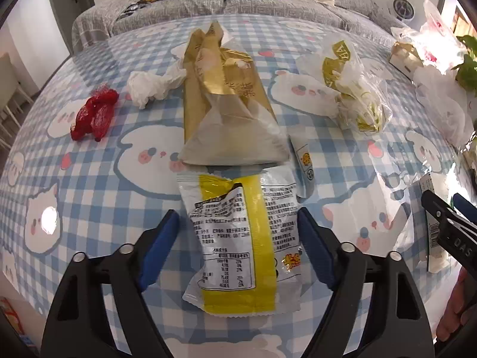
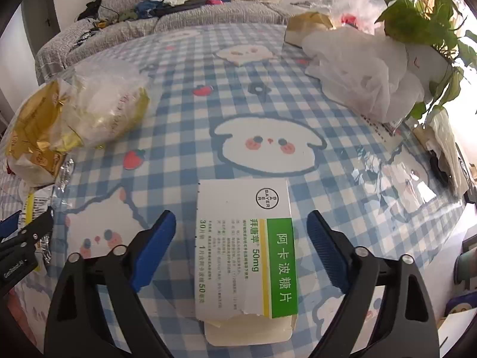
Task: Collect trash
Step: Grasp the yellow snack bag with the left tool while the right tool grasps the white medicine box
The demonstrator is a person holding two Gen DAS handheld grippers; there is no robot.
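Crinkled foil wrapper [image 1: 238, 244] between left gripper [image 1: 238, 232] pads; flat cardboard box [image 2: 244, 256].

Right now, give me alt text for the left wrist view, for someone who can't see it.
The open left gripper straddles a silver and yellow snack wrapper on a blue checked tablecloth. Beyond lie a gold bag, crumpled white tissue and red netting.

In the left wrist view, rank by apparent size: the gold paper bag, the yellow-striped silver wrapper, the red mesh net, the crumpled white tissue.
1. Gold paper bag
2. Yellow-striped silver wrapper, nearer the camera, so top two unsure
3. Crumpled white tissue and red mesh net look alike
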